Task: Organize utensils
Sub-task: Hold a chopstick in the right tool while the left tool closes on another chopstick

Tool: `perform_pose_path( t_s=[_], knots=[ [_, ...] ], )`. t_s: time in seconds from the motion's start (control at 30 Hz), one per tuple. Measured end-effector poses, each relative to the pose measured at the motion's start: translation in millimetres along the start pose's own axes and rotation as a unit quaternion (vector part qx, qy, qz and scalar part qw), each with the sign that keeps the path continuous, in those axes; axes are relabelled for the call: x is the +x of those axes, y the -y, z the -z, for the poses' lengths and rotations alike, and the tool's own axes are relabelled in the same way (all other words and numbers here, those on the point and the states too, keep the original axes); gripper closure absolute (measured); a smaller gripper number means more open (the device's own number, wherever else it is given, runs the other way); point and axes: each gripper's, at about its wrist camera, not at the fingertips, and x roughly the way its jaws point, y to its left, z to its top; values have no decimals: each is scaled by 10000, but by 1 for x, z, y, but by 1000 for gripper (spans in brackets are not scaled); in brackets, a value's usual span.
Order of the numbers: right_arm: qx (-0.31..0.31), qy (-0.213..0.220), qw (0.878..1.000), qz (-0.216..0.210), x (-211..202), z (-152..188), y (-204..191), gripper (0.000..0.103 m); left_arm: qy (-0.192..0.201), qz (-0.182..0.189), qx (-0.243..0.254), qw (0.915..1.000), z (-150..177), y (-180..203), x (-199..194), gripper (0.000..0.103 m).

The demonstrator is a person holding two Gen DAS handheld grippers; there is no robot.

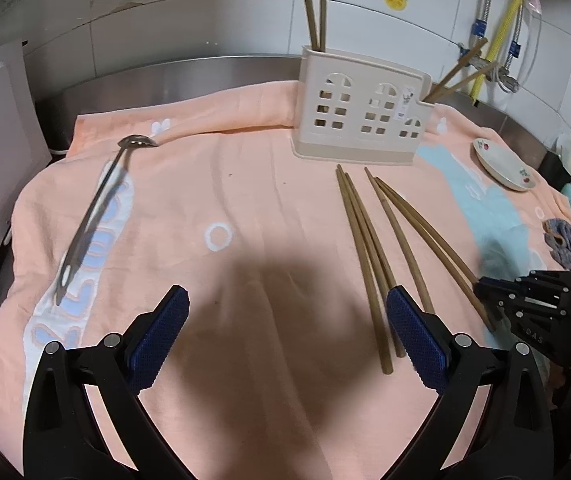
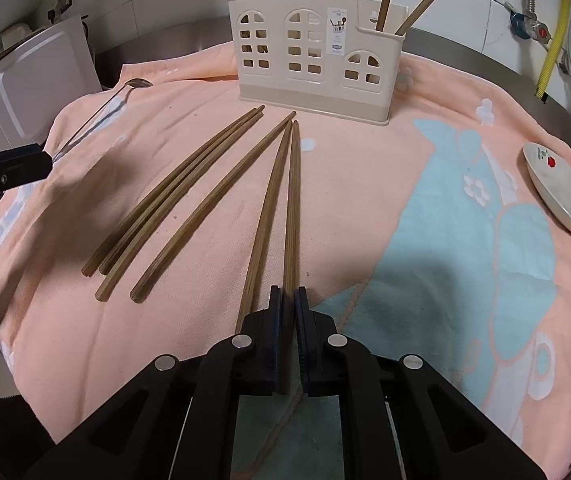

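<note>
Brown wooden chopsticks [image 2: 189, 196], slender and tapered, lay fanned on the peach terry towel [image 2: 365, 184] covering the steel worktop [image 1: 173, 76], tips toward the beige perforated plastic utensil holder [image 2: 313, 60], long axes running from holder to cameras. More chopsticks stood upright in the holder. One chopstick [image 2: 291, 208] was clamped at its butt end between the right gripper [image 2: 288, 300] fingers, lying on the towel. Left gripper [image 1: 287, 312] fingers were spread wide, empty, above the towel. A long steel ladle [image 1: 97, 208] lay left; a white floral ceramic dish [image 2: 561, 196] sat right.
</note>
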Motion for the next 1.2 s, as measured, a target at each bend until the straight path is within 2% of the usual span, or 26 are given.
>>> perform_pose_path(
  t_s=[0.4,0.57,0.63,0.77,0.83,1.0,1.2],
  knots=[
    [3,216,9998,13,-16,-3,6,96,-166,293,121,9994,5,21,12,7],
    [-39,319,9995,2,-23,-3,5,96,-241,299,246,9990,7,31,20,7],
    [-42,348,9994,-11,-25,-1,6,96,-323,322,275,9986,7,33,25,16],
    [-9,378,9993,-35,-27,1,9,96,-446,303,320,9980,7,36,35,23],
    [15,384,9993,-45,-27,2,10,96,-501,287,353,9977,7,38,40,32],
    [50,395,9992,-84,-26,4,13,96,-612,209,453,9969,7,43,50,45],
    [87,402,9991,-120,-25,5,15,96,-688,196,527,9960,8,48,57,55]
  ],
)
